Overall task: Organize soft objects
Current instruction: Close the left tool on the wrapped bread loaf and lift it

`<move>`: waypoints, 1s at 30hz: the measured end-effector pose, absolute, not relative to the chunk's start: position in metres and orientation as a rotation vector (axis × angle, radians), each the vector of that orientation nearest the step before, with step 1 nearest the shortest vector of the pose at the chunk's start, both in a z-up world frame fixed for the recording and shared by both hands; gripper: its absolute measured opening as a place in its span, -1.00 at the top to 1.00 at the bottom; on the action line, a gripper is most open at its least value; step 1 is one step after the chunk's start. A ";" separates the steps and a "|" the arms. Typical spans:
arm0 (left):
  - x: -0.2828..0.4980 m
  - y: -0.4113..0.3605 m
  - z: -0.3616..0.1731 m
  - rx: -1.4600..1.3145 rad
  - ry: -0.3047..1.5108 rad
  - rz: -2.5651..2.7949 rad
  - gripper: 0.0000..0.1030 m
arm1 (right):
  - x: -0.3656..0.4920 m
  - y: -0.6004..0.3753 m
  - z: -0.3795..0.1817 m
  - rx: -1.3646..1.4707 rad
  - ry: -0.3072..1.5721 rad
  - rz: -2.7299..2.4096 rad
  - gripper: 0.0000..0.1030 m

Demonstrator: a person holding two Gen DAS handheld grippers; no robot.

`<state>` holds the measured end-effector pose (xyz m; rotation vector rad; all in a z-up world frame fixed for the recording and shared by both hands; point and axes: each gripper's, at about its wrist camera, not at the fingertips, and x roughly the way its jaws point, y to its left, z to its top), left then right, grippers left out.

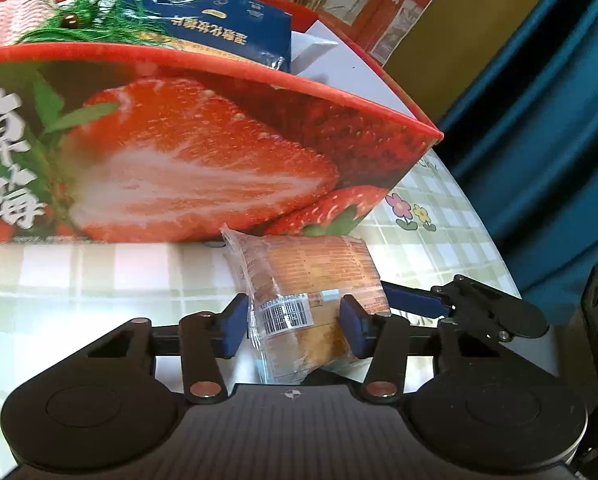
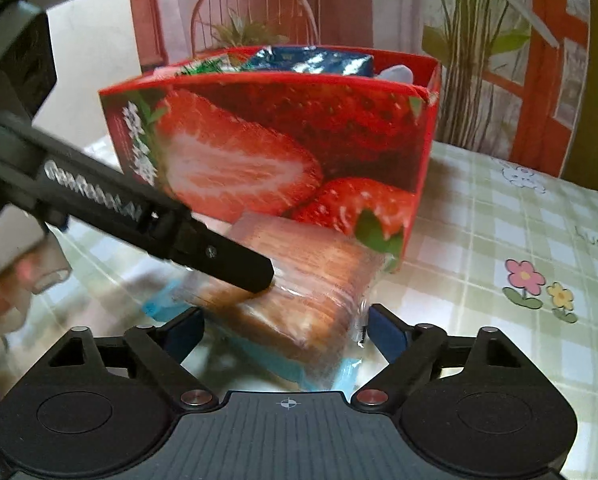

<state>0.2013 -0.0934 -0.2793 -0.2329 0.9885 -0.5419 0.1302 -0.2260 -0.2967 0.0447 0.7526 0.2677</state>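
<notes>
Checked tabletop (image 2: 499, 240) lies open right of strawberry box (image 1: 203, 152); wrapped cake (image 1: 311, 292) lies against the box's base, long axis running box-to-camera, barcode end near; left tool (image 1: 295, 324) pinches it, right tool (image 2: 285, 332) straddles it, agape.

Strawberry box (image 2: 275, 148) blocks the way ahead, its wall just behind the wrapped cake (image 2: 299, 280). Box top open but crowded by a blue packet (image 1: 219, 20). Checked counter (image 2: 499, 248) free on the right, past the box corner
</notes>
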 end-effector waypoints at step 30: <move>0.144 -0.020 -0.290 -0.331 0.946 -0.465 0.16 | 0.075 -0.156 -0.292 0.047 0.670 0.249 -0.46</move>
